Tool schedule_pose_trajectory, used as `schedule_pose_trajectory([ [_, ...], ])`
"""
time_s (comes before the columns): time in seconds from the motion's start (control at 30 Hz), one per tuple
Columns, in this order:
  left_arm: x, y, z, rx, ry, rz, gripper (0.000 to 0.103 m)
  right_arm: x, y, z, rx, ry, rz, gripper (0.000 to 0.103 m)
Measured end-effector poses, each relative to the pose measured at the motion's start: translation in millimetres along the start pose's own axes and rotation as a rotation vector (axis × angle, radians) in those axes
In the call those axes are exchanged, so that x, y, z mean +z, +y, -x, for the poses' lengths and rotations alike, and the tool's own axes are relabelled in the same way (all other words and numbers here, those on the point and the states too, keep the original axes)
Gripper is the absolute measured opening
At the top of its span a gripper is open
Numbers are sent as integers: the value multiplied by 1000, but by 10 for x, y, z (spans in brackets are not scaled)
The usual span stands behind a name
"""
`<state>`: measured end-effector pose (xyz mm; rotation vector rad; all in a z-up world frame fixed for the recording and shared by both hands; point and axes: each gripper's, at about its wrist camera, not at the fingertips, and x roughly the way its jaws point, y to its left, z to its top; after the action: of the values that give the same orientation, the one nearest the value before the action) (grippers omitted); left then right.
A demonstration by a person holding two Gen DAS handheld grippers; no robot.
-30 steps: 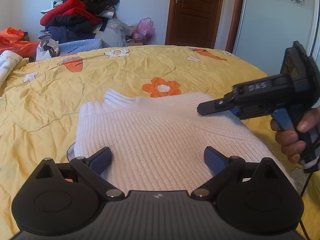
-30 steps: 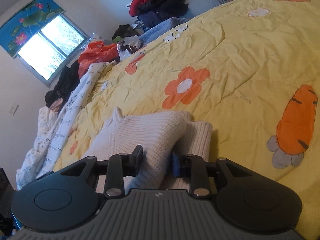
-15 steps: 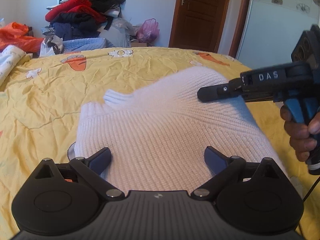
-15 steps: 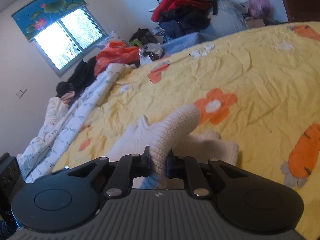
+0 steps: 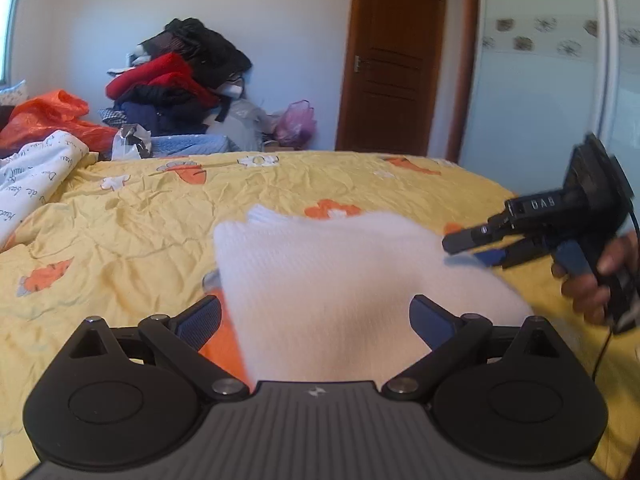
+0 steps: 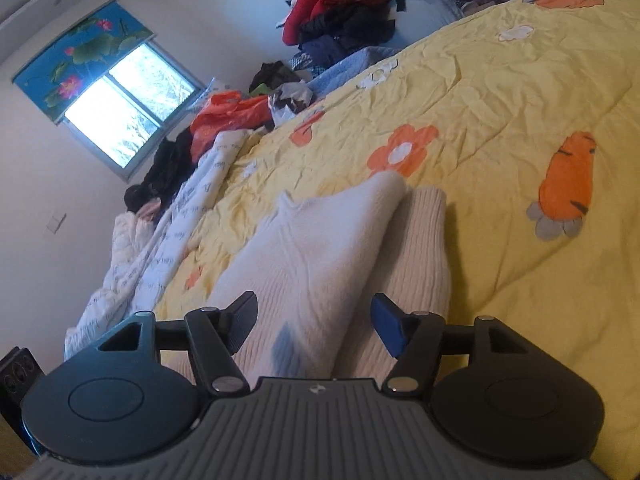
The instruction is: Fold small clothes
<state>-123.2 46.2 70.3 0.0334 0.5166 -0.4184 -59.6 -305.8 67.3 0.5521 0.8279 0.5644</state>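
White ribbed knit sweater (image 6: 320, 248) lies on the yellow flower-print bedspread (image 6: 500, 120), just ahead of the right gripper (image 6: 314, 322), whose jaws are opening, pads clear of it. Left gripper (image 5: 316, 318) stands wide above its near edge.

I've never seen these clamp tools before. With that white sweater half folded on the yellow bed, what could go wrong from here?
1. The right gripper is opening over the folded flap of the white sweater; the pads are clear of it, so the loose knit could slump open again.
2. The sweater lies on a wrinkled yellow bedspread, so the fold may settle crooked.
3. The open left gripper hovers close above the sweater and might snag it.
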Motion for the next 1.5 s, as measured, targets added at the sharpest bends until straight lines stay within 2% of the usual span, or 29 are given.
schedule_pose_trajectory([
  [0.1, -203, -13, -21, -11, 81, -33, 101, -136, 63, 50, -8, 25, 32, 68],
  [0.17, -281, -3, -134, 27, 119, -36, 100, -151, 104, 28, -14, 24, 53, 65],
  [0.23, -324, 17, -190, 19, 126, -31, 95, -133, 144, -26, -17, 32, 67, 62],
  [0.3, -325, 14, -207, 1, 123, -22, 95, -121, 190, -60, -25, 44, 88, 57],
  [0.33, -326, 5, -205, -5, 117, -32, 95, -110, 220, -79, -31, 54, 103, 52],
  [0.37, -322, -9, -213, -14, 119, -45, 94, -106, 261, -96, -44, 62, 128, 38],
  [0.4, -317, -5, -214, -44, 125, -46, 94, -98, 294, -106, -57, 71, 152, 32],
  [0.47, -311, 13, -219, -132, 164, -45, 95, -68, 304, -109, -63, 90, 169, 32],
  [0.5, -321, 0, -217, -117, 166, -69, 95, -53, 289, -108, -59, 98, 158, 32],
  [0.57, -359, -15, -255, -32, 187, -125, 94, -34, 266, -94, -48, 109, 133, 34],
  [0.63, -368, 60, -309, 34, 199, -106, 94, -37, 277, -86, -43, 120, 121, 40],
  [0.7, -337, 135, -302, 21, 192, -40, 80, -75, 302, -83, -31, 130, 131, 46],
  [0.73, -319, 132, -291, 1, 189, -24, 59, -102, 324, -102, -33, 137, 150, 53],
  [0.77, -310, 97, -280, -17, 180, -27, 39, -126, 340, -125, -36, 145, 170, 52],
  [0.8, -298, 45, -265, 6, 162, -47, 34, -147, 361, -144, -45, 148, 200, 48],
  [0.83, -286, 13, -246, 35, 143, -59, 23, -156, 389, -153, -58, 153, 233, 36],
  [0.87, -265, 35, -218, 37, 137, -42, 21, -141, 407, -132, -60, 160, 247, 25],
  [0.97, -229, 162, -185, 2, 156, 22, 19, -73, 509, 81, -66, 138, 305, 18],
  [1.03, -311, 177, -324, 13, 200, 33, 19, -117, 393, 69, -80, 164, 291, 17],
  [1.07, -359, 180, -393, 26, 217, 46, 19, -176, 253, -6, -85, 185, 261, 21],
  [1.13, -360, 153, -368, 37, 210, 61, 21, -220, 59, 13, -15, 138, 144, 26],
  [1.17, -343, 133, -318, 31, 203, 49, 23, -239, 61, 45, -8, 121, 128, 32],
  [1.27, -321, 121, -98, -14, 192, -14, 26, -265, 155, 185, -27, 89, 148, 44],
  [1.33, -279, 129, 74, -51, 189, -55, 26, -177, 214, 355, -66, 20, 142, 49],
  [1.43, -69, 134, 207, -85, 125, -50, 28, 61, 408, 453, -72, -77, 206, 54],
  [1.5, 84, 55, 129, -82, 70, -55, 29, 222, 587, 279, -71, -76, 289, 59],
])
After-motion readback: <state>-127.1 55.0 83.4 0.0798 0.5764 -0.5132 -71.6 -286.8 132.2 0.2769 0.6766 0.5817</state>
